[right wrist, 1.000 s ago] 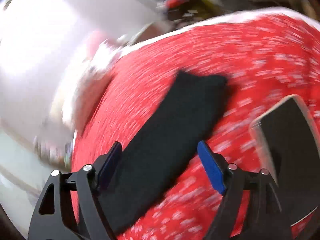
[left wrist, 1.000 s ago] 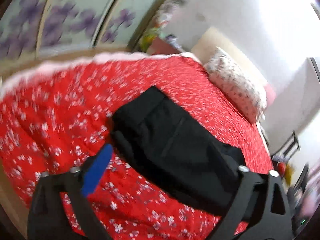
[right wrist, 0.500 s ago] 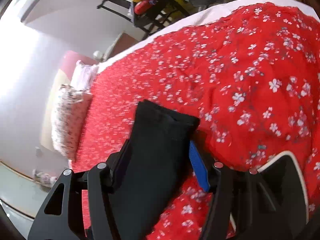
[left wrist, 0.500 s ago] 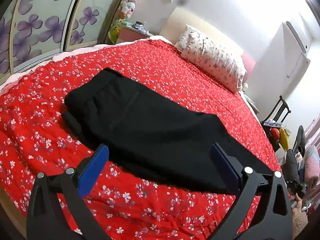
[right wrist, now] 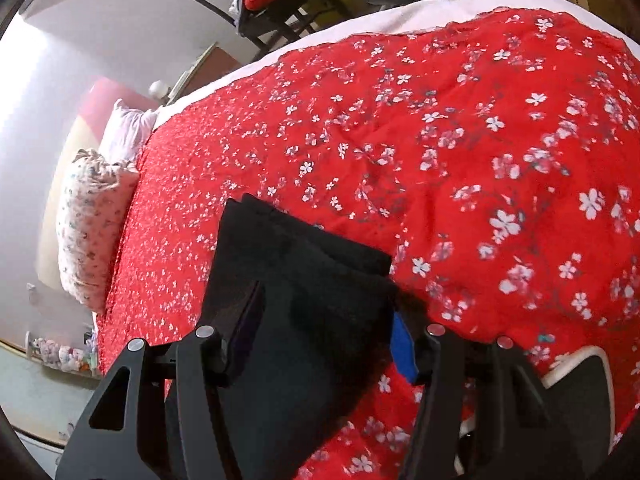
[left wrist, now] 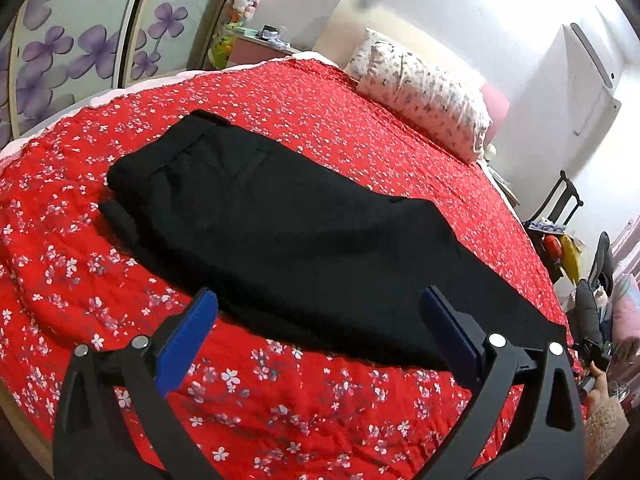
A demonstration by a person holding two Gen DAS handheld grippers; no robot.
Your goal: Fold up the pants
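Black pants (left wrist: 280,220) lie flat and lengthwise on a red flowered bedspread (left wrist: 320,120), waistband at the far left, legs running right. My left gripper (left wrist: 318,294) hovers open and wide over the near edge of the pants' middle, with nothing between its blue pads. In the right wrist view the leg end of the pants (right wrist: 304,256) lies between the fingers of my right gripper (right wrist: 326,304). Its jaws are closing; the left pad lies over the cloth and the blue right pad (right wrist: 402,344) is at the cloth's edge.
A flowered pillow (left wrist: 424,96) lies at the head of the bed. Sliding doors with purple flowers (left wrist: 80,48) stand beyond the far side. A dark chair with clutter (right wrist: 272,4) stands off the bed's corner. Bare bedspread (right wrist: 460,140) spreads beyond the leg end.
The right gripper came down onto the leg end and its jaws narrowed around it. The left gripper shifted along the near edge of the pants, so more of them shows now.
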